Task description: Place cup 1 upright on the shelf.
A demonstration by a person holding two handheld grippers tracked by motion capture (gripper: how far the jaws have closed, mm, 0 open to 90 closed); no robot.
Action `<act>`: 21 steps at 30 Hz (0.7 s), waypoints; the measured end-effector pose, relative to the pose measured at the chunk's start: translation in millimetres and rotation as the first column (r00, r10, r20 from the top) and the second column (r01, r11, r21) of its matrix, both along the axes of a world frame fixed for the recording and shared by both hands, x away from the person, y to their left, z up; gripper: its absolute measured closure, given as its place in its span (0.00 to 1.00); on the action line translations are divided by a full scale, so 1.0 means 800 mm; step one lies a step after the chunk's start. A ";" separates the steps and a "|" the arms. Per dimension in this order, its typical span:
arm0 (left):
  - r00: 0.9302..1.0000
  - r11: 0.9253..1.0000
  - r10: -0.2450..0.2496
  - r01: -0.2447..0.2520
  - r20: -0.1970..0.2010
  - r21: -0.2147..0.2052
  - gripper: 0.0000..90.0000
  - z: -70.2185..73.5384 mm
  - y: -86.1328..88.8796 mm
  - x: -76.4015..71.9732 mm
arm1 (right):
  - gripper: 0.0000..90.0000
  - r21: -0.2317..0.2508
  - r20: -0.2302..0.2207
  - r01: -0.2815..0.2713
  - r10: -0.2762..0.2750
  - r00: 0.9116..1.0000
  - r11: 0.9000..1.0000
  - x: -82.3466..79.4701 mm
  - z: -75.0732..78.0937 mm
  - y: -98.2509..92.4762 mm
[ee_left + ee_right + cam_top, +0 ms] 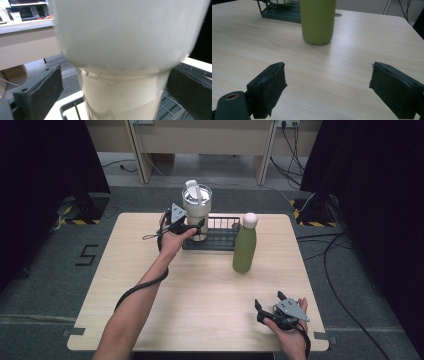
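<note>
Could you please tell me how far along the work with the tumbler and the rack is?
Done: the white tumbler stands in the wire rack. In hand: the left hand-held gripper is open around its base, pads apart. Left: the green bottle stands outside; the right hand-held gripper waits open.

Cream-white tumbler [197, 209] with silvery lid, olive-green bottle [244, 248] capped white, dark grey-green wire rack [223, 234], pale wood-grain table [200, 290], black gripper pads [274, 82].
</note>
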State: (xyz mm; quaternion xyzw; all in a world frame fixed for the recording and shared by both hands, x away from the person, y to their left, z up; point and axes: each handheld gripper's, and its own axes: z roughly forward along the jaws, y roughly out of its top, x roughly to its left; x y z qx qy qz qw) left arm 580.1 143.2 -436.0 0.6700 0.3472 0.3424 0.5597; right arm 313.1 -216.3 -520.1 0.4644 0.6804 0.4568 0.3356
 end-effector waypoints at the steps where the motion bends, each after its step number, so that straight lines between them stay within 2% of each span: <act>1: 1.000 1.000 0.000 0.000 0.001 0.003 0.00 0.000 0.001 -0.001 | 0.14 0.000 -0.001 0.001 -0.001 1.000 1.000 0.000 0.000 0.000; 10: 1.000 1.000 0.009 -0.010 0.024 0.021 0.01 0.003 0.009 -0.015 | 0.14 -0.005 0.001 0.001 -0.001 1.000 1.000 0.000 0.000 0.000; 21: 0.999 1.000 0.013 -0.014 0.029 0.024 0.01 0.001 0.021 -0.033 | 0.14 -0.008 -0.002 0.001 -0.001 1.000 1.000 0.000 0.000 0.001</act>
